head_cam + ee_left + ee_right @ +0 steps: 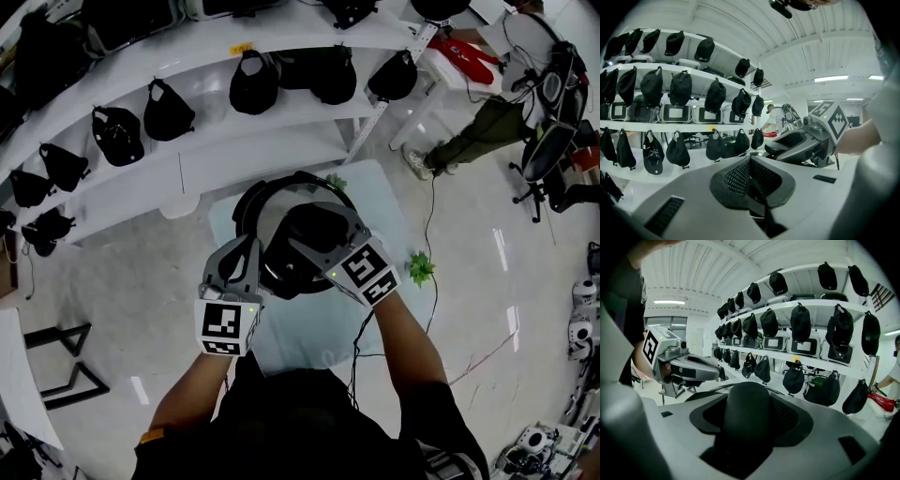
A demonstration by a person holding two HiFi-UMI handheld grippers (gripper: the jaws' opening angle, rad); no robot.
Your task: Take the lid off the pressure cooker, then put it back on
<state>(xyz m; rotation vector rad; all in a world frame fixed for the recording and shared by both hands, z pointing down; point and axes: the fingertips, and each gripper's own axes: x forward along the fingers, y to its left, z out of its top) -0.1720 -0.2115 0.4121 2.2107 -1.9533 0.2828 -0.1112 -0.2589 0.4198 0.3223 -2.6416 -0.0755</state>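
In the head view the pressure cooker (251, 208) stands on a small pale-blue table (380, 202) straight below me. Its black lid (314, 239) lies over the pot's mouth, and whether it rests there or is lifted I cannot tell. My right gripper (305, 251) is shut on the lid's rounded black handle (749, 411), which fills the gap between its jaws. My left gripper (262, 267) comes in from the left side, and it is shut on a thin dark part of the lid (757, 206). Each gripper shows in the other's view: the right gripper (806, 140), the left gripper (679, 366).
White curved shelves (234, 150) hung with several black caps stand just behind the table. Small green plants (421, 269) sit at the table's right edge. A cable (431, 220) runs over the floor. A person (473, 127) stands at the far right, black frames (61, 366) at the left.
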